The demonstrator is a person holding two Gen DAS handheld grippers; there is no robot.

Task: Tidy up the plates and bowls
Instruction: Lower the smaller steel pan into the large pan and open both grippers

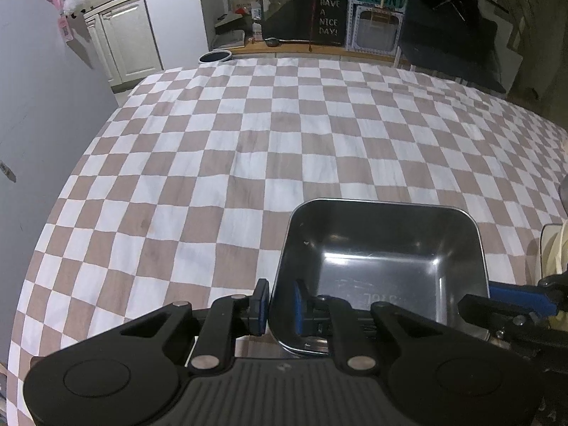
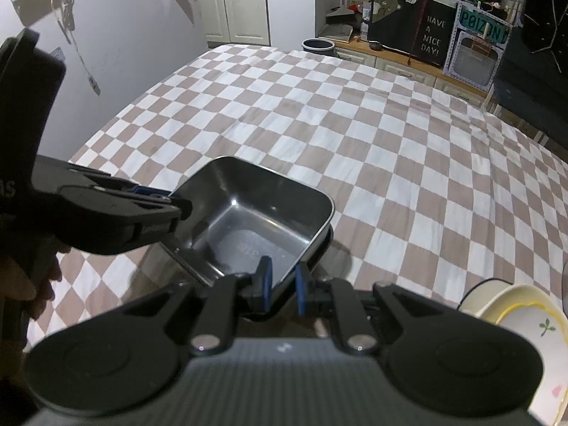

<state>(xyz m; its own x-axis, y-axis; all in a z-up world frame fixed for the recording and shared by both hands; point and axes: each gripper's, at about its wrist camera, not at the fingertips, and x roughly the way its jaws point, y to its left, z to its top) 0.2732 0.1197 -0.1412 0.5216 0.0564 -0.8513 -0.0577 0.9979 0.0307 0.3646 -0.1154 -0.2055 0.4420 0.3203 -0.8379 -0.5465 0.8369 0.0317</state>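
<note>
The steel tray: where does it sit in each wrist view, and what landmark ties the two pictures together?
Left wrist: steel tray lower right of centre, its near left wall between the left gripper's pads.
Right wrist: steel tray lower centre-left, its near corner between the right gripper's pads.
Shared landmark: the "HAVE A NICE DAY!" sign beyond the checkered cloth.

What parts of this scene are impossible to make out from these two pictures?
- Left wrist view: the cream dishes at the right are cut off by the picture's edge, so their number is unclear.
- Right wrist view: the white plate with a leaf motif is partly hidden by the right hand-held gripper body and cut by the edge.
- Both views: the stamped marking inside the square steel tray is too blurred to read.
- Whether the tray rests on the checkered tablecloth or is lifted.
</note>
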